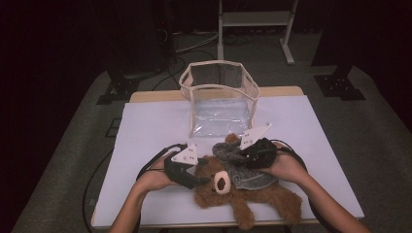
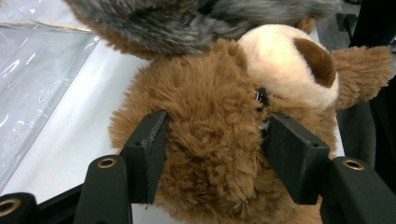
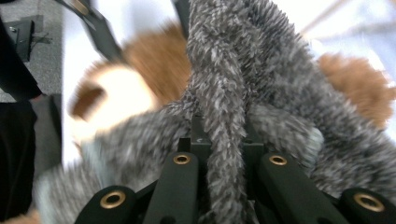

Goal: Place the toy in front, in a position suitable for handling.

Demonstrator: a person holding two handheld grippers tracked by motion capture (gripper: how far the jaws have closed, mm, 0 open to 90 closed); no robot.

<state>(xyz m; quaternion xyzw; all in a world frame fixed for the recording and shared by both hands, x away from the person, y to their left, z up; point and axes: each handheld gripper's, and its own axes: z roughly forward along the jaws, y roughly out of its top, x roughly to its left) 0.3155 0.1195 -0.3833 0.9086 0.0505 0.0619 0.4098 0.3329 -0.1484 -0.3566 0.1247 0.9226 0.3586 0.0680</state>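
Note:
A brown teddy bear (image 1: pixel 243 191) lies on its back near the front edge of the white table (image 1: pixel 145 126), its cream muzzle (image 1: pixel 222 182) pointing up. A grey fuzzy garment (image 1: pixel 243 172) covers its chest. My left gripper (image 1: pixel 201 180) is shut on the teddy bear's head (image 2: pixel 210 144), both pads sunk into the brown fur. My right gripper (image 1: pixel 241 154) is shut on a fold of the grey garment (image 3: pixel 224 140), which runs up between its jaws, just behind the bear's head.
A clear plastic bag with a cream rim (image 1: pixel 219 97) stands open at the back middle of the table, right behind the bear. A metal stand (image 1: pixel 255 24) is on the floor beyond the table.

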